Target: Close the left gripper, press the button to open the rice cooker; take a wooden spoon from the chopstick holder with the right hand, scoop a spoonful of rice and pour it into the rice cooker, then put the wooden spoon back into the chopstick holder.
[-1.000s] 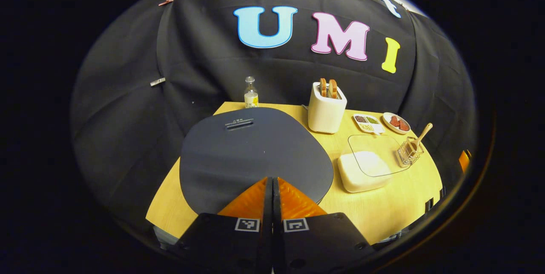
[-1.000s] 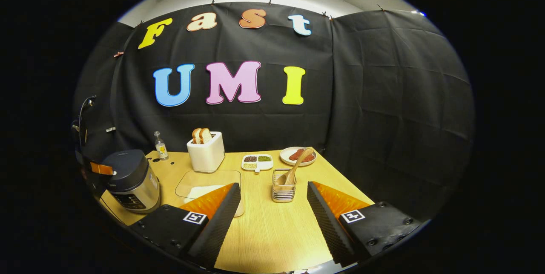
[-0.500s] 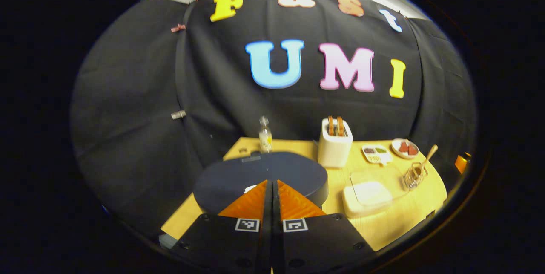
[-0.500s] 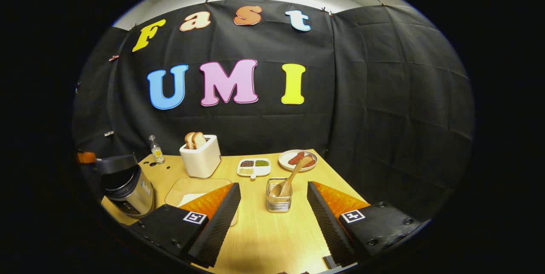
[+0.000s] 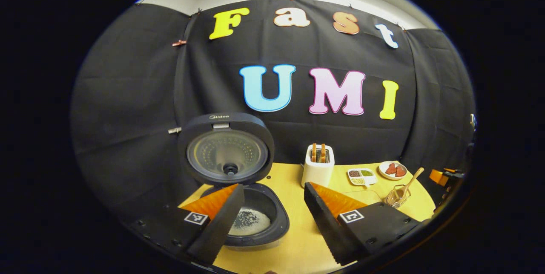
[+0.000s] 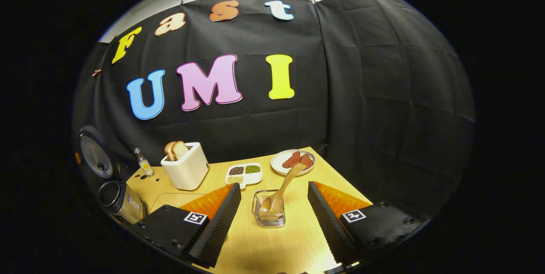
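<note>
Your left gripper (image 5: 272,218) stands wide open with nothing between its fingers, hovering just in front of the rice cooker (image 5: 251,218), touching nothing. The cooker's lid (image 5: 225,148) is swung upright, and the dark inner pot (image 5: 266,206) shows a pale patch at its bottom. Your right gripper (image 6: 274,218) is equally spread and empty; the chopstick holder (image 6: 268,214) sits on the table (image 6: 272,248) between its fingers, a little ahead of them, untouched. One wooden spoon (image 6: 281,193) stands in that holder, bowl down, its handle leaning up and to the right.

Count on the table: one rice cooker, one holder, one spoon, one white toaster (image 6: 186,171) carrying two slices of bread (image 6: 175,149), one small bottle (image 6: 144,165), one divided dish (image 6: 243,174) with three compartments, one round plate (image 6: 294,161) of reddish pieces.
</note>
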